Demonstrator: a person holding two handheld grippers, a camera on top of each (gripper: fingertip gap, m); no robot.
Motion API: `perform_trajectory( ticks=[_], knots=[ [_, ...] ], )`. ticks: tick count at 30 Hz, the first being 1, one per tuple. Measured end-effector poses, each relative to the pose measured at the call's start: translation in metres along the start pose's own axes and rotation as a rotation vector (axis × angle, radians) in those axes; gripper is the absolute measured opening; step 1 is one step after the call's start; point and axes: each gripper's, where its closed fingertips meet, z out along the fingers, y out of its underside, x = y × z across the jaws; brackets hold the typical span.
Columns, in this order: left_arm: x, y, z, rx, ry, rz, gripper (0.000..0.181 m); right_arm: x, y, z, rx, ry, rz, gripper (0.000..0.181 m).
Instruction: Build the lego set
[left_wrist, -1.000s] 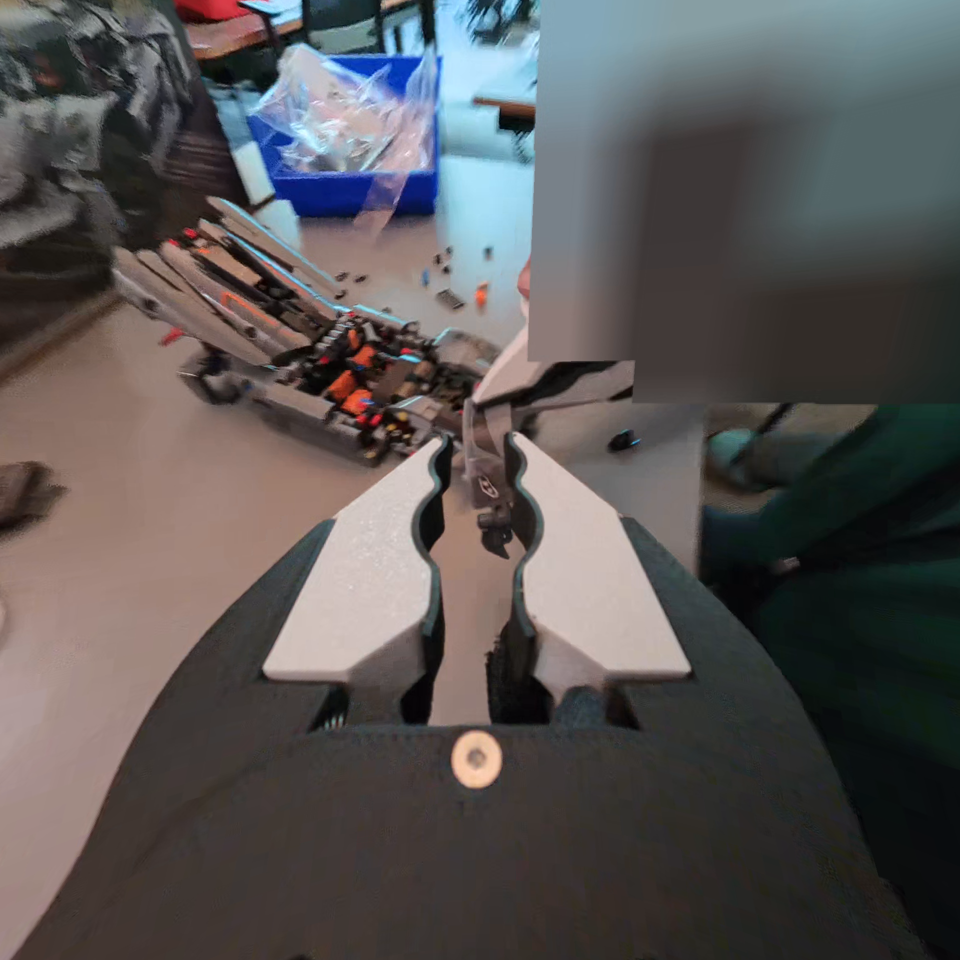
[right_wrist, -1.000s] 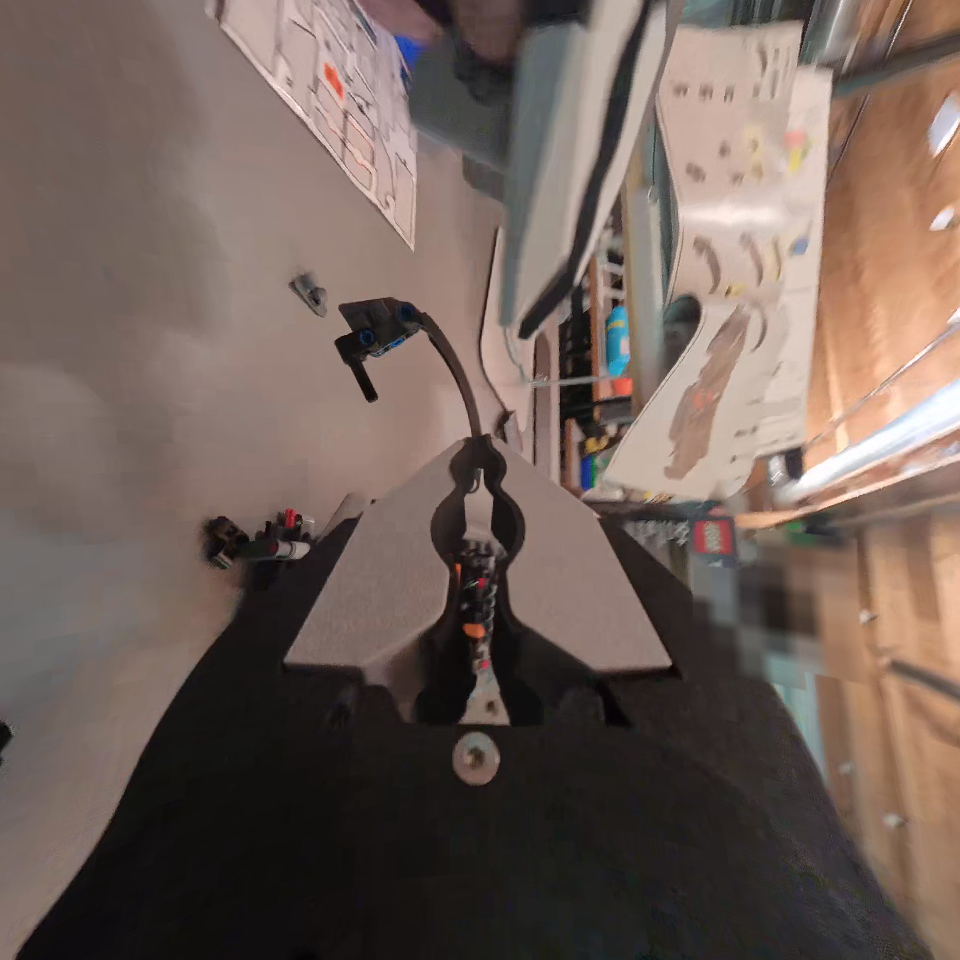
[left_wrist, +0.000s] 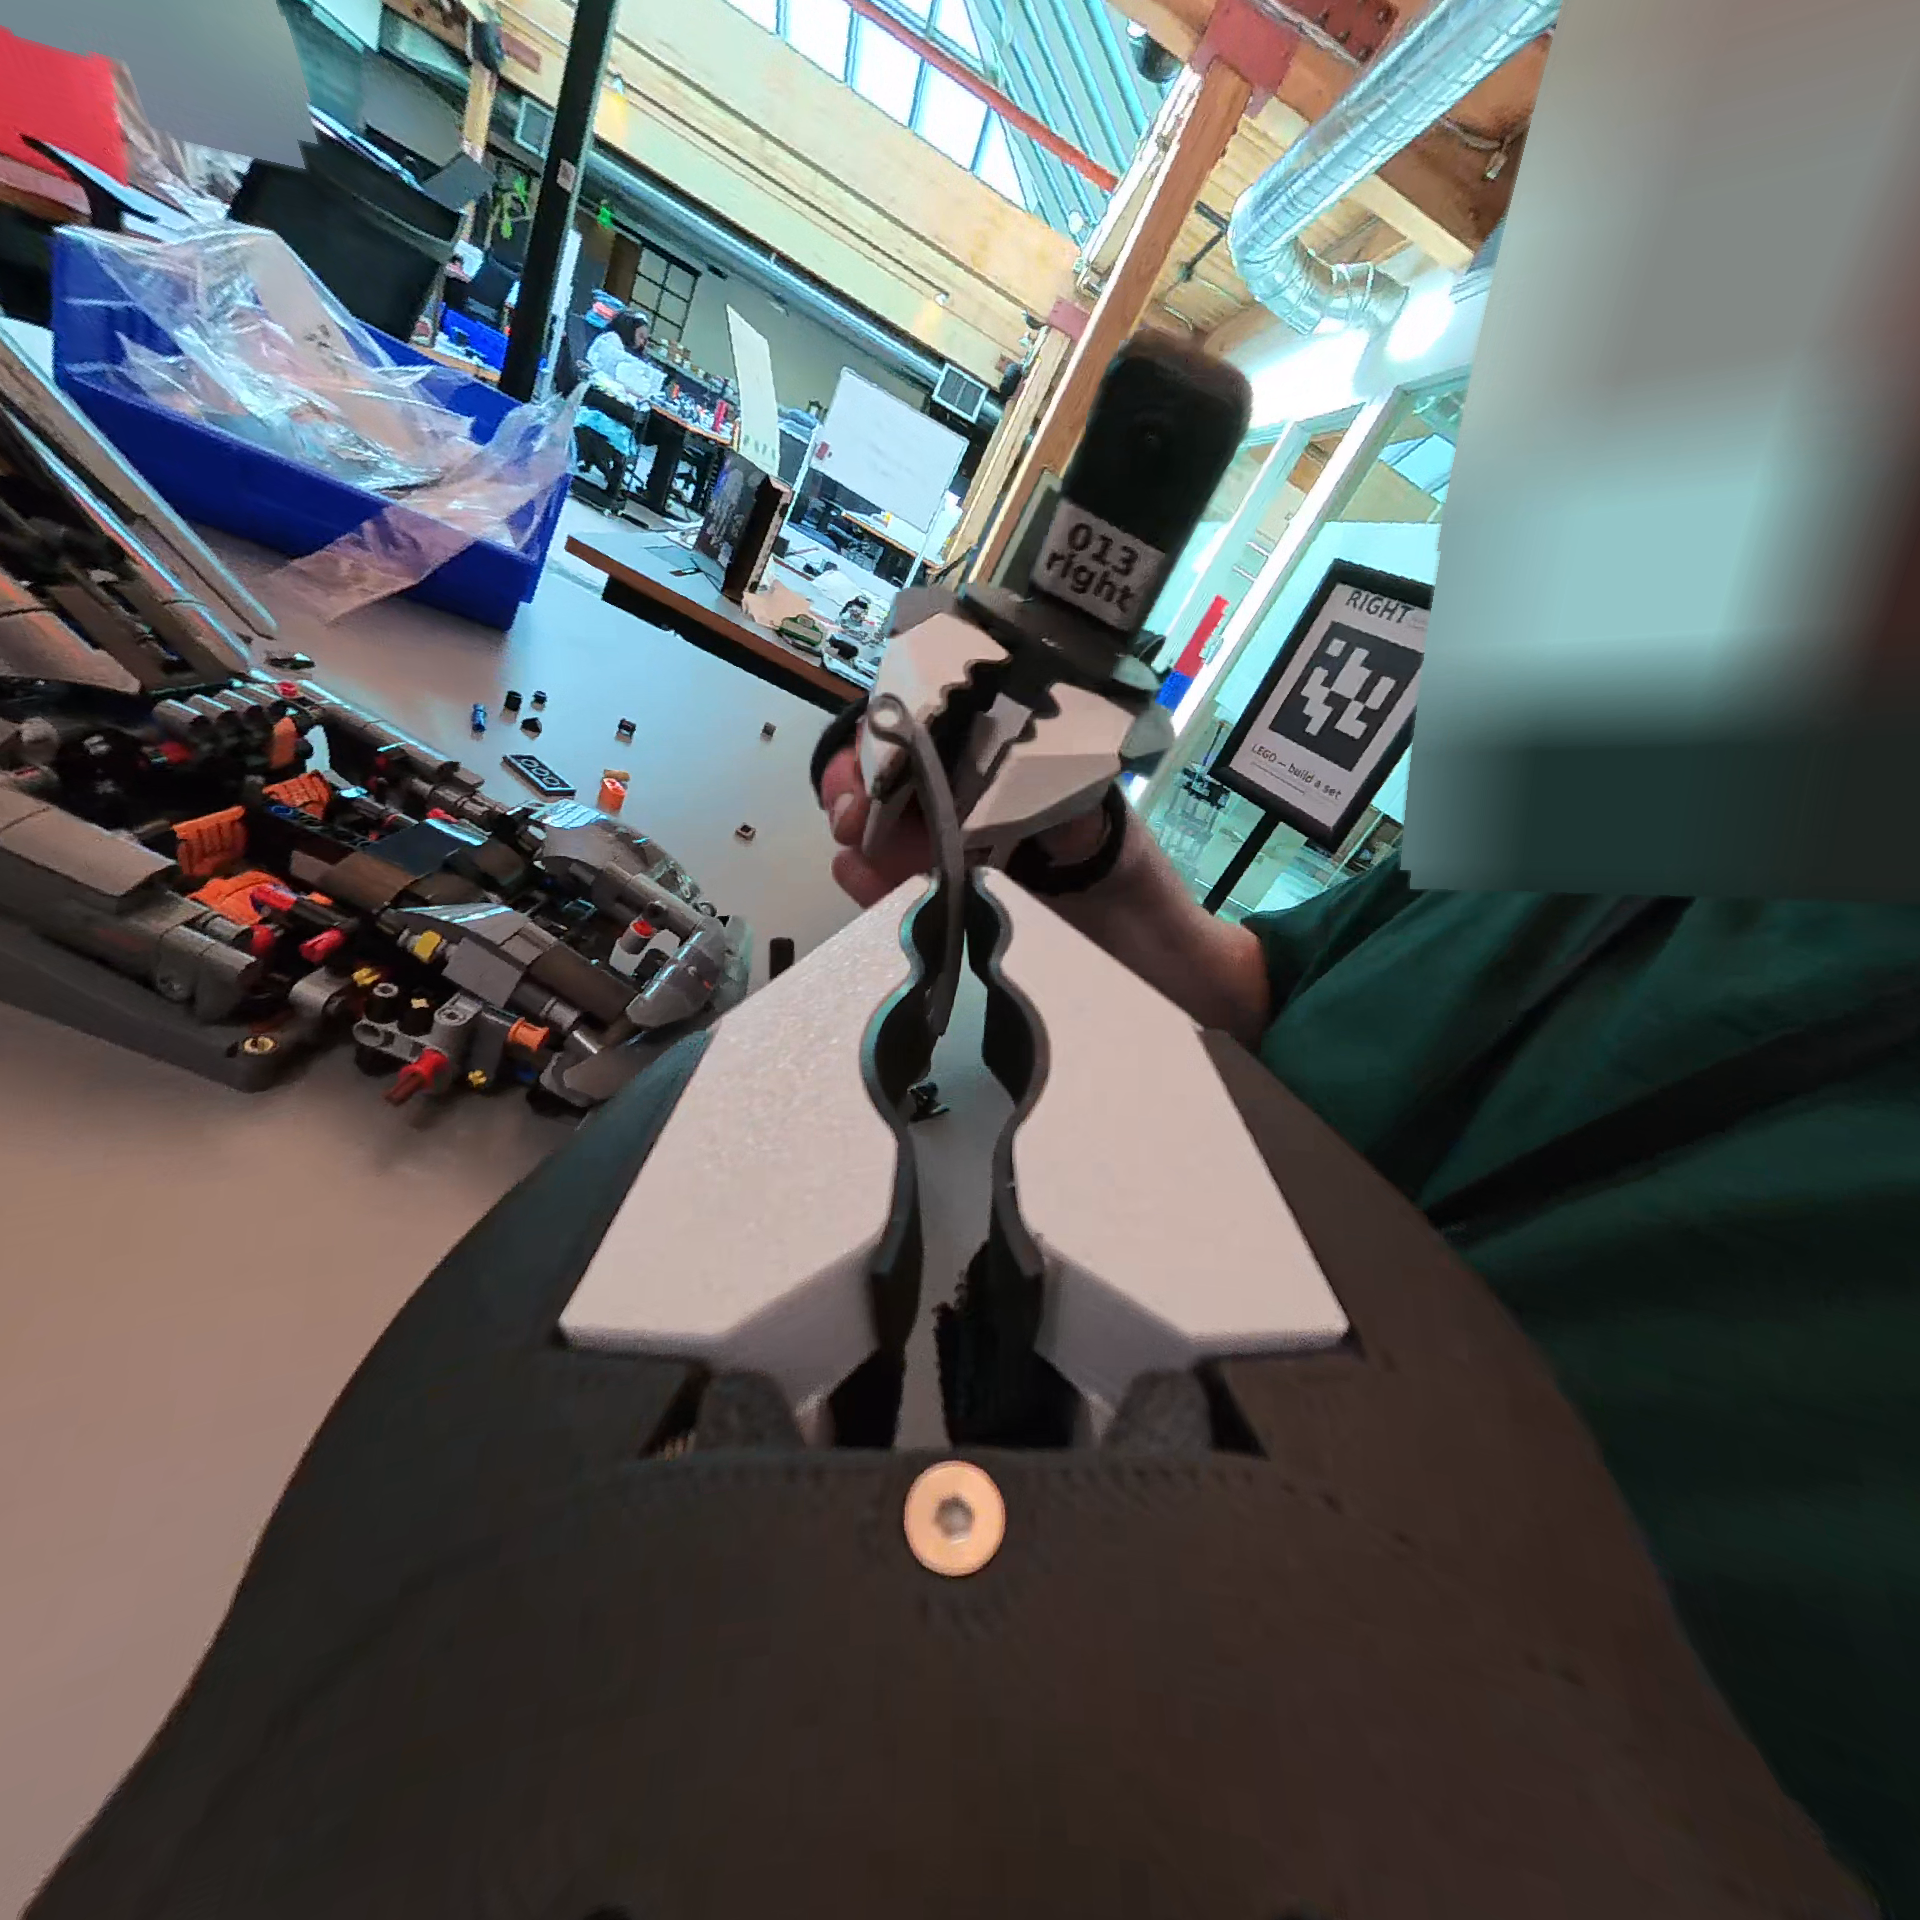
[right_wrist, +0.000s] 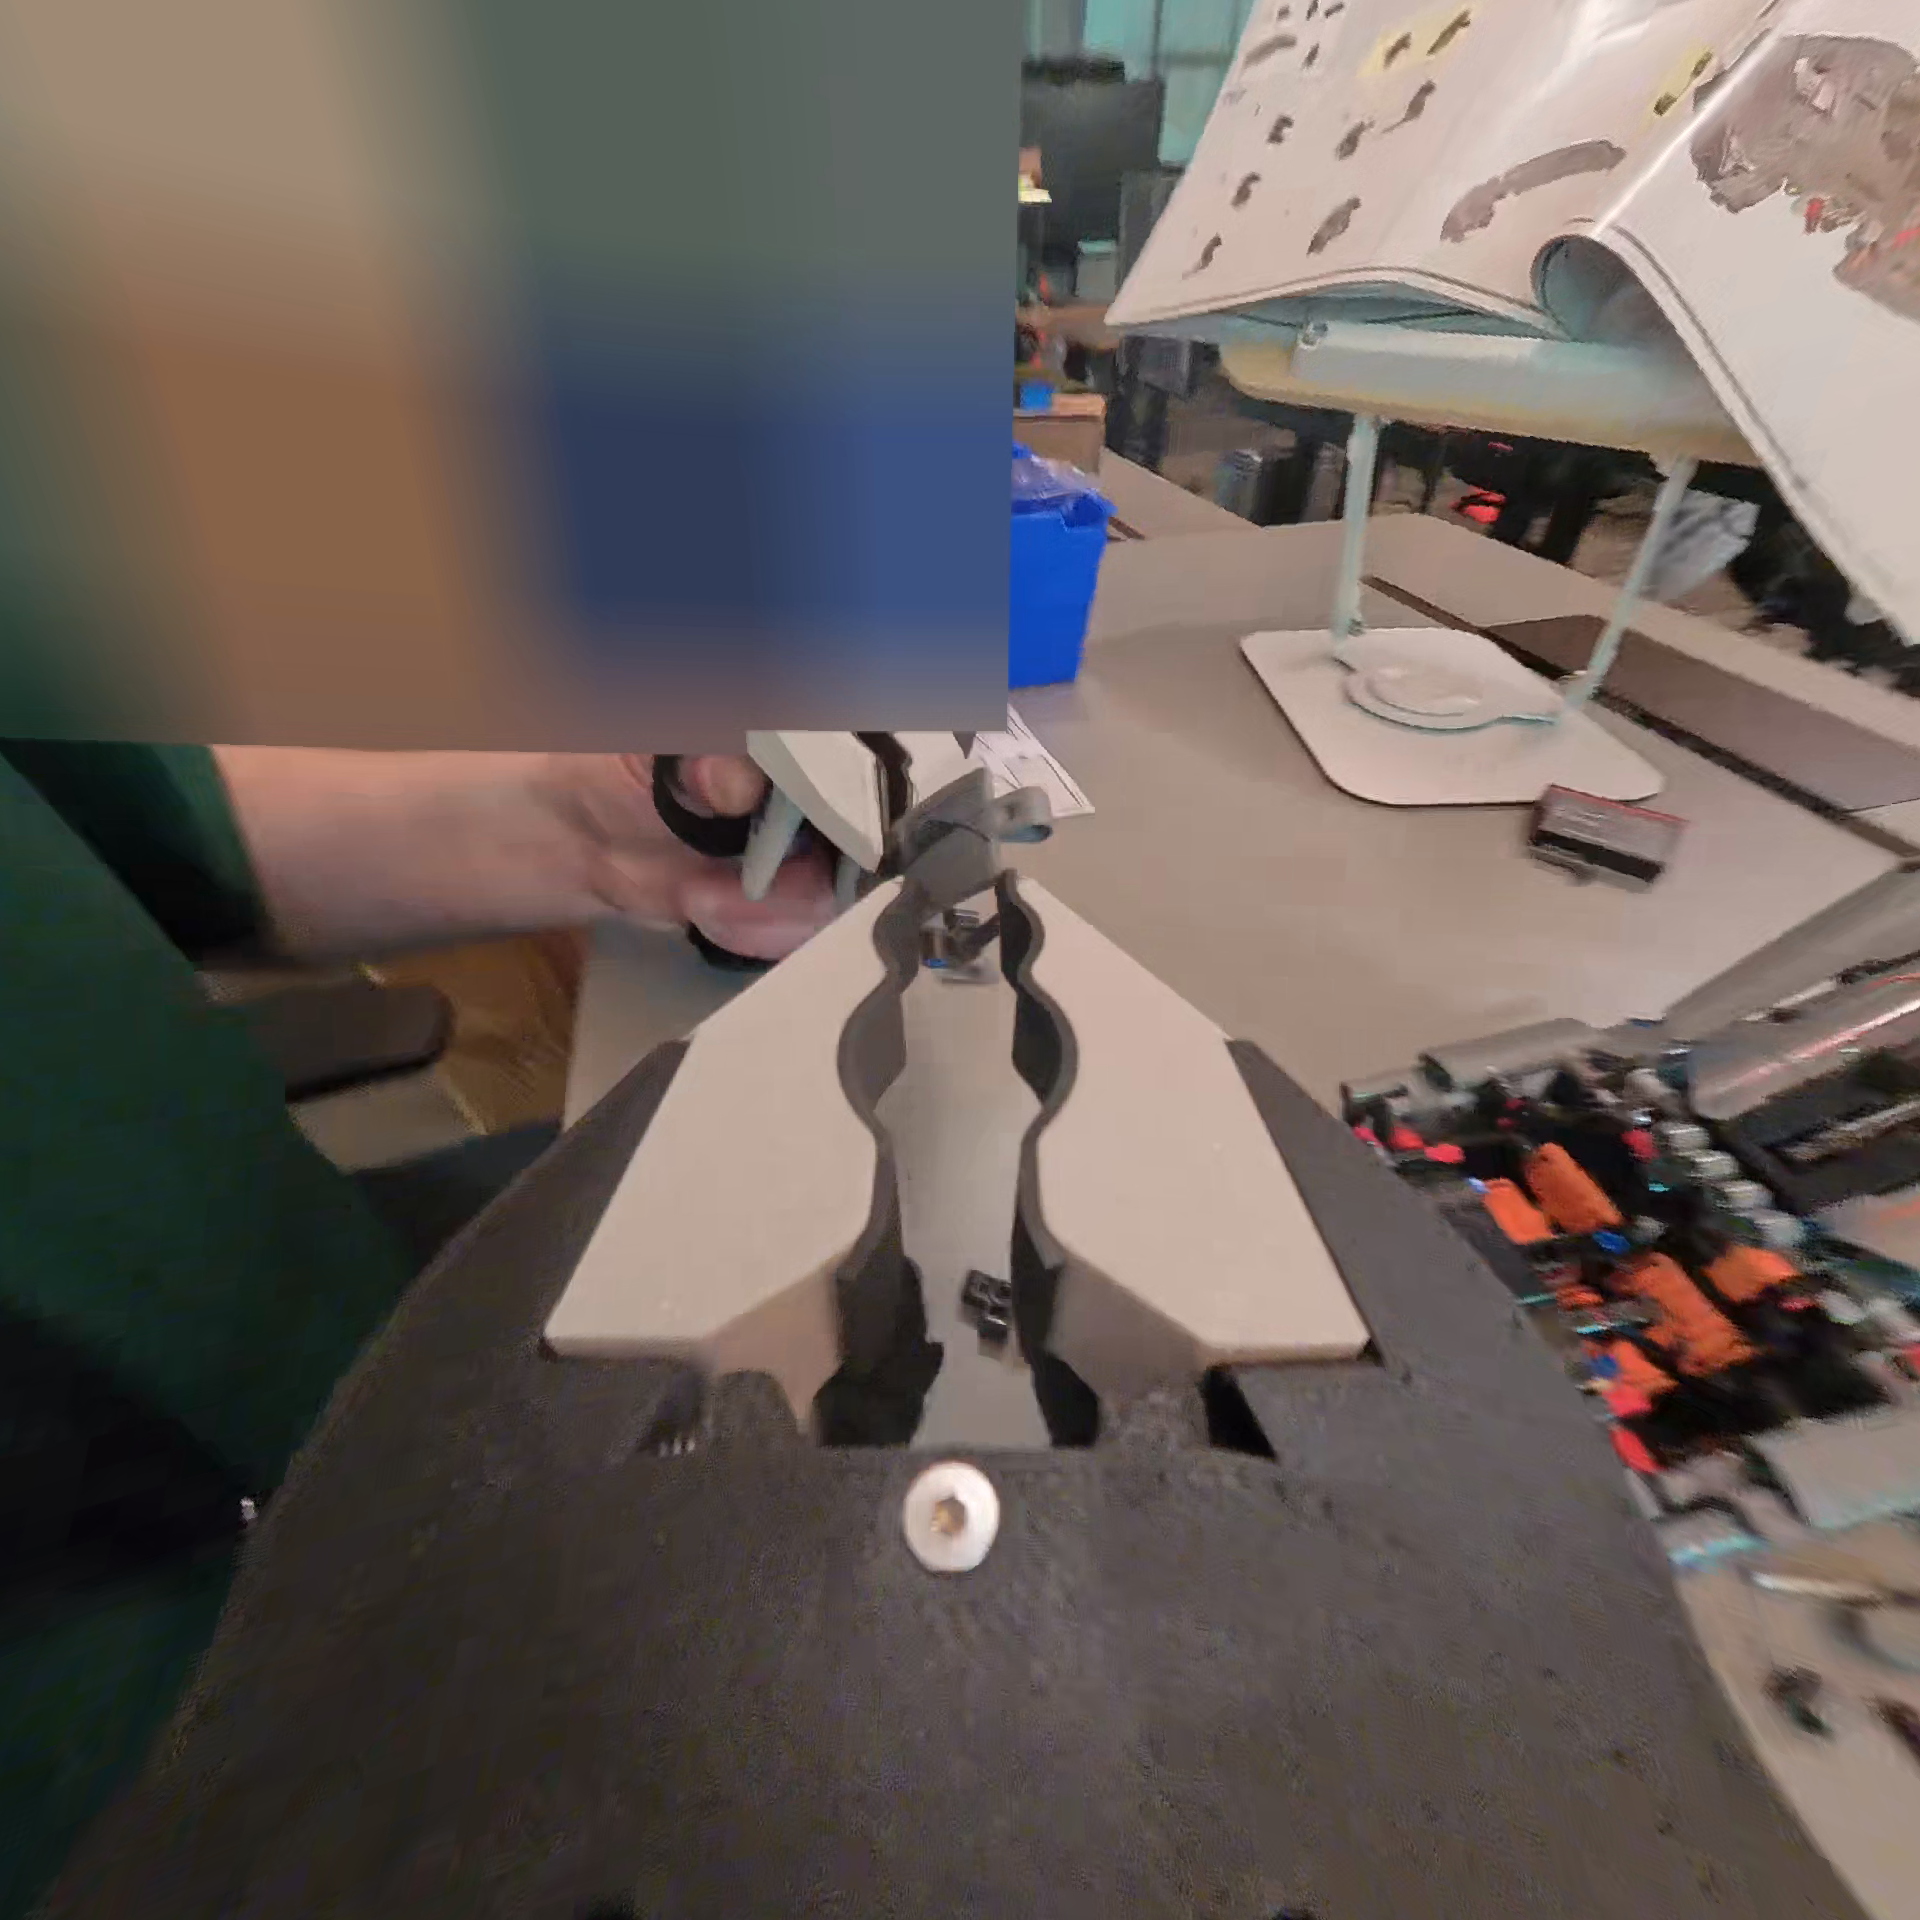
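- Grey curved piece (left_wrist: 940, 821) is in the air between my two tools. Its lower end is pinched in the almost closed fingers of the left gripper (left_wrist: 951, 899).
- A second ago the right gripper (right_wrist: 954, 904) was turned on its side with a dark curved hose in its closed tips, and the left one was low over the counter (left_wrist: 156, 1247). Now both are raised and face each other, tip to tip.
- The right fingers now stand narrow around the other end of the piece, where a small dark connector (right_wrist: 951, 940) sits. I cannot tell if they press it.
- My judgement: this is a hand-over or a joining of two small parts in the air. It is one sub-step, and fitting to the model comes after it.
- The large model (left_wrist: 416, 935), one only, lies on the counter to the left, well apart from the piece, with orange and red parts open.
- Count: two grippers, one curved piece, one blue bin (left_wrist: 260, 488) with clear bags, one instruction book (right_wrist: 1455, 156) on a stand, and about ten loose small parts (left_wrist: 611, 792) on the counter.
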Motion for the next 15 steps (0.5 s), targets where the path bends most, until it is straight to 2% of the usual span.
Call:
perform_trajectory(
  ticks=[9,15],
  knots=[
    [0.002,0.007,0.003,-0.021,0.038,0.019,0.006,-0.015,-0.003,-0.003,0.045,-0.142,0.159,0.001],
    [-0.003,0.005,0.004,-0.063,-0.030,0.119,0.010,-0.015,0.000,-0.004,0.045,-0.176,0.214,0.001]
  ],
)
